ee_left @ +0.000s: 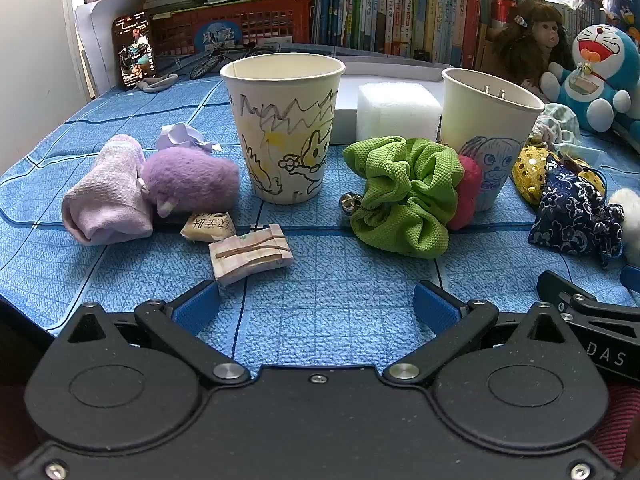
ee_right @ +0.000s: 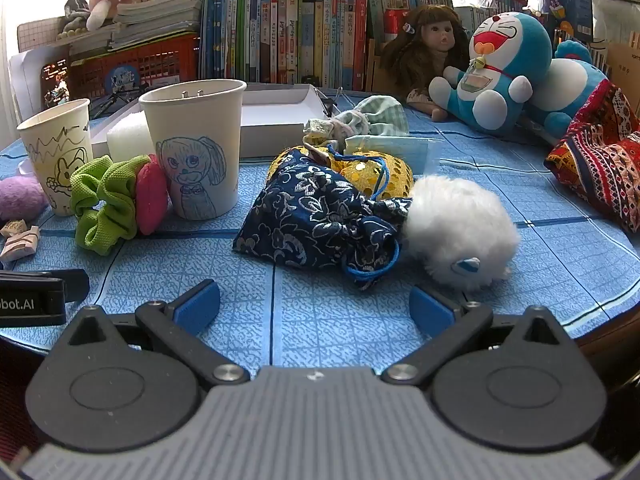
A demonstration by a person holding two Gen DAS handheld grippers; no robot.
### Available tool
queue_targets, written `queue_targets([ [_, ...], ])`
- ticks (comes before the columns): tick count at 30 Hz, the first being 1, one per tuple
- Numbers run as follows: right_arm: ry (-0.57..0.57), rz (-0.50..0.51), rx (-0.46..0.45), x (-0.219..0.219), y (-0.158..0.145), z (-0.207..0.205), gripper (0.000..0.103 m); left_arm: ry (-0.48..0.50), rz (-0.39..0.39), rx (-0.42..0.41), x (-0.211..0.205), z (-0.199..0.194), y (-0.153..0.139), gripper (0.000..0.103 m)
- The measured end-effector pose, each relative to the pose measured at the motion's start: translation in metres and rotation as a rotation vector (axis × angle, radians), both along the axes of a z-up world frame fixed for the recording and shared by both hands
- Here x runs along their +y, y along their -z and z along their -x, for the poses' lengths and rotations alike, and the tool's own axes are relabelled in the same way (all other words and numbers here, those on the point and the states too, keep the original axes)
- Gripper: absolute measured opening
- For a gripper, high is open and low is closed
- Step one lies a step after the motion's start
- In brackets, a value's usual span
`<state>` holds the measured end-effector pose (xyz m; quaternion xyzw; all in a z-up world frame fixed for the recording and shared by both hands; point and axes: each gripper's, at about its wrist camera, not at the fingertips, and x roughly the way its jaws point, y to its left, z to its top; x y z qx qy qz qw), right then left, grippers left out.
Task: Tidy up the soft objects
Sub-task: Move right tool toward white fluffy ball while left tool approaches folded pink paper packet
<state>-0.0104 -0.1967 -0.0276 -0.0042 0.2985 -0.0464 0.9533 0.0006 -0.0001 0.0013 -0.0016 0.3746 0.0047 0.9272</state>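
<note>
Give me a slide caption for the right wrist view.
Open right gripper hovers before a navy floral pouch and white fluffy toy on the blue tablecloth.

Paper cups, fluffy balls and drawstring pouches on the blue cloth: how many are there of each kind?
Paper cups: 2, the cat cup and the dog cup.
Fluffy balls: 2, purple and white.
Drawstring pouches: 2, navy floral and gold sequin.
Total: 6

A blue grid-patterned tablecloth [ee_left: 328,280] covers the table. Behind it runs a row of upright books [ee_right: 296,28], with a red plastic crate [ee_left: 232,24] to their left under stacked books. Bright daylight enters left of the crate, beside a pale wall [ee_left: 32,60].
</note>
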Motion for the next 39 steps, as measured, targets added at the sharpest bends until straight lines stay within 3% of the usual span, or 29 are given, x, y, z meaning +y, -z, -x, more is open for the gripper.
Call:
queue_targets([
  [19,0.0,0.0,-0.002,0.0,0.0,0.001,0.103,0.0,-0.005,-0.003,0.0,-0.001,0.001,0.103],
  [39,-0.016,-0.004,-0.05,-0.002,0.005,0.006,0.103,0.055,0.0,-0.1,0.008,0.01,0.009,0.103],
])
